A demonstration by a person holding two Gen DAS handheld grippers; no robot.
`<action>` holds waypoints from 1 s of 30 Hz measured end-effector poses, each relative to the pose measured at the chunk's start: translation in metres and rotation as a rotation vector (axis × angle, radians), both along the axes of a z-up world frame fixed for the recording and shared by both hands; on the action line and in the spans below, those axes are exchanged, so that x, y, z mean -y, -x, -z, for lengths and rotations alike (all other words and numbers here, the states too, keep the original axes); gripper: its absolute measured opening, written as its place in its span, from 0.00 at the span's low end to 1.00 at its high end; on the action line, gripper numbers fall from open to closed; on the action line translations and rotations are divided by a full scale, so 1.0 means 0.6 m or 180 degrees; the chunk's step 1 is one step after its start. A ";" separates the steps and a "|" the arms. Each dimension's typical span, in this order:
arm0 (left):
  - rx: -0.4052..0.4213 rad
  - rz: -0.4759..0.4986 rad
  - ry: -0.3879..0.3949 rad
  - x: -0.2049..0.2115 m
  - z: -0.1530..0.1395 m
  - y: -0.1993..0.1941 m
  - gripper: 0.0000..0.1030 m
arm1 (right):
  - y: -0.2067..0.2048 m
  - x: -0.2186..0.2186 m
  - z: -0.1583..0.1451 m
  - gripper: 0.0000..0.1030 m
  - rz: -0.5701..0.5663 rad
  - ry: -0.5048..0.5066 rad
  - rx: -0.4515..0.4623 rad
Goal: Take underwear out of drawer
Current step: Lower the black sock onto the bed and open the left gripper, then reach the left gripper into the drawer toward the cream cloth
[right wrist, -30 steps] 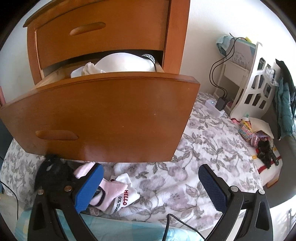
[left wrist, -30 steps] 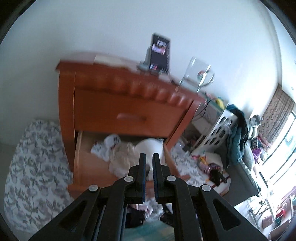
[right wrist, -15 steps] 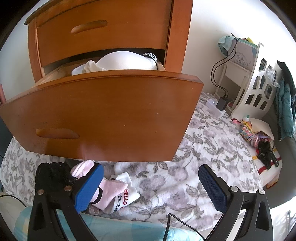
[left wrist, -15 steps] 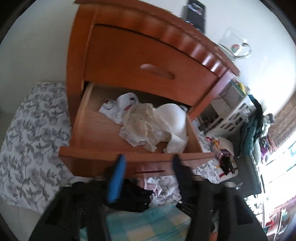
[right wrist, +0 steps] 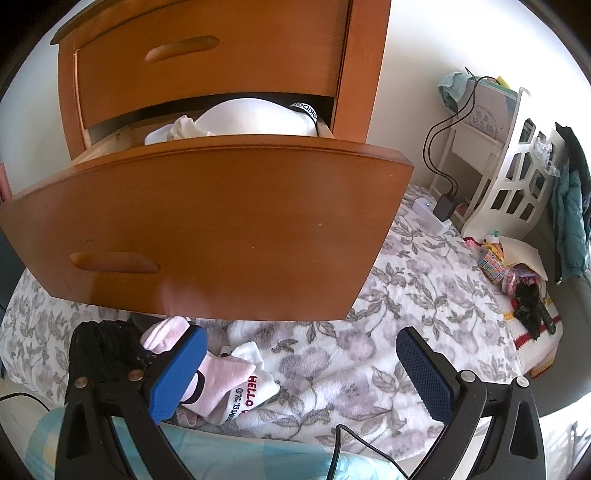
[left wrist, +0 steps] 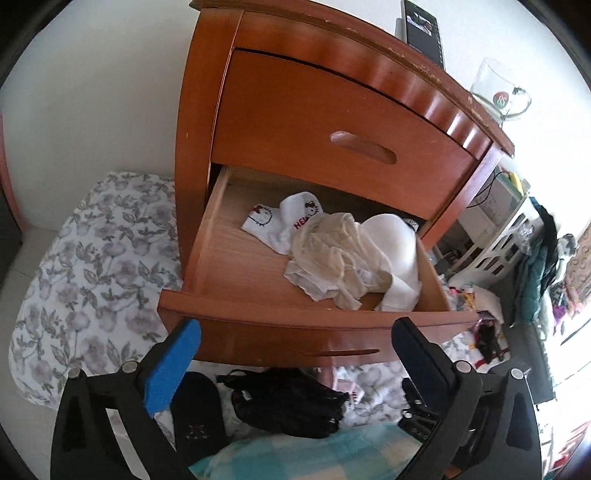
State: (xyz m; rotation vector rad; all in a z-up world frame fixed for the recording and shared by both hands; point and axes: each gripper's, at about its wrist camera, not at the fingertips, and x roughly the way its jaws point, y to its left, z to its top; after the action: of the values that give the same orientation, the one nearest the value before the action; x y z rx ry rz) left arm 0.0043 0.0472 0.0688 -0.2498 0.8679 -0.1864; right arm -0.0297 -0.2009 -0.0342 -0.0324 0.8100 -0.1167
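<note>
The lower drawer (left wrist: 258, 321) of a wooden nightstand stands pulled out. Inside lie white printed socks (left wrist: 280, 221), a crumpled cream garment (left wrist: 332, 258) and a white bra (left wrist: 395, 243). My left gripper (left wrist: 295, 350) hangs open just in front of and above the drawer front, holding nothing. My right gripper (right wrist: 299, 354) is open too, low down before the drawer front (right wrist: 221, 229), above the floral blanket (right wrist: 351, 350). A black garment (left wrist: 288, 402), also seen as a black garment (right wrist: 99, 347) on the right wrist view, and pink and white socks (right wrist: 225, 376) lie on the blanket below the drawer.
The upper drawer (left wrist: 332, 129) is closed. A glass mug (left wrist: 498, 96) and a dark box (left wrist: 424, 29) stand on the nightstand top. To the right are a white rack (right wrist: 509, 166), a charger with cables (right wrist: 443, 206) and a heap of small items (right wrist: 517, 280).
My left gripper went from shut to wide open and moved closer over the drawer, tilting down. The right gripper has barely moved.
</note>
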 end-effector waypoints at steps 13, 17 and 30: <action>0.0088 0.0117 -0.0202 0.020 0.027 -0.010 1.00 | 0.000 -0.003 0.002 1.00 -0.0010 0.0040 -0.0011; 0.0121 0.0091 -0.0270 0.024 0.026 -0.017 1.00 | -0.001 -0.002 0.003 1.00 -0.0019 0.0024 -0.0016; 0.0192 -0.0129 -0.0736 0.039 -0.008 -0.079 1.00 | -0.005 0.007 0.005 1.00 -0.0031 -0.0120 -0.0049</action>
State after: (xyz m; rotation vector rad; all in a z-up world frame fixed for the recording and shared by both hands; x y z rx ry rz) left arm 0.0519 0.0237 0.0733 -0.0454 0.8159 -0.0544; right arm -0.0268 -0.2051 -0.0370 -0.0017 0.8272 -0.0921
